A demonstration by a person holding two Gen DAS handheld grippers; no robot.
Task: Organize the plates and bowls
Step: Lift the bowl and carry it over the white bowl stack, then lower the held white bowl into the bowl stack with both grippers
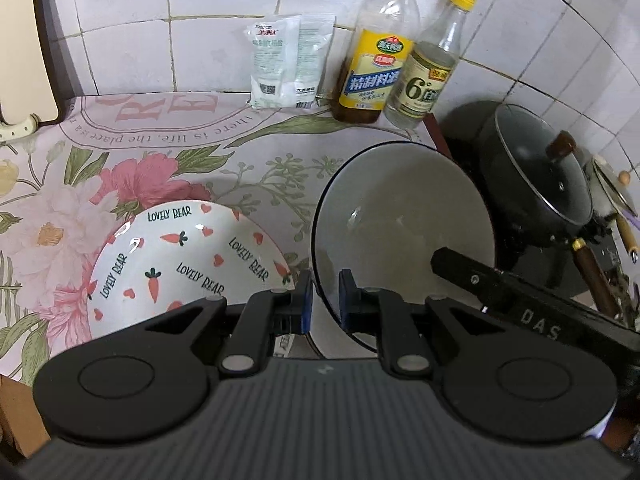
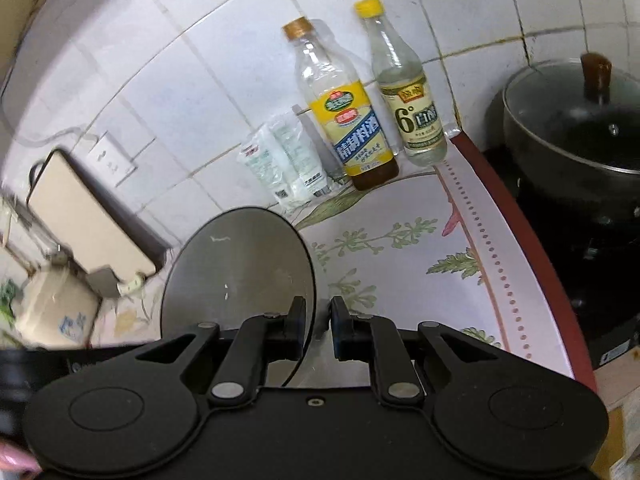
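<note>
White wall tiles back a floral-clothed tabletop point(image 1: 248, 168). Both tongs are clamped on one grey dark-rimmed ceramic bowl point(image 1: 404, 236), tilted above the tabletop: left tongs point(image 1: 325, 300) on its near rim, right tongs point(image 2: 317, 326) on the opposite rim. Beside it lies a white carrot-patterned plate point(image 1: 180, 264).

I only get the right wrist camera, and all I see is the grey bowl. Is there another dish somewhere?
Observer: Yes, a white plate lies on the flowery tablecloth, beside the grey bowl.
Child: Is anything else holding my bowl?
Observer: The left gripper is shut on the bowl's rim.
Child: What's on the plate?
Observer: No food. It is printed with carrots, hearts and the words LOVELY BEAR.
</note>
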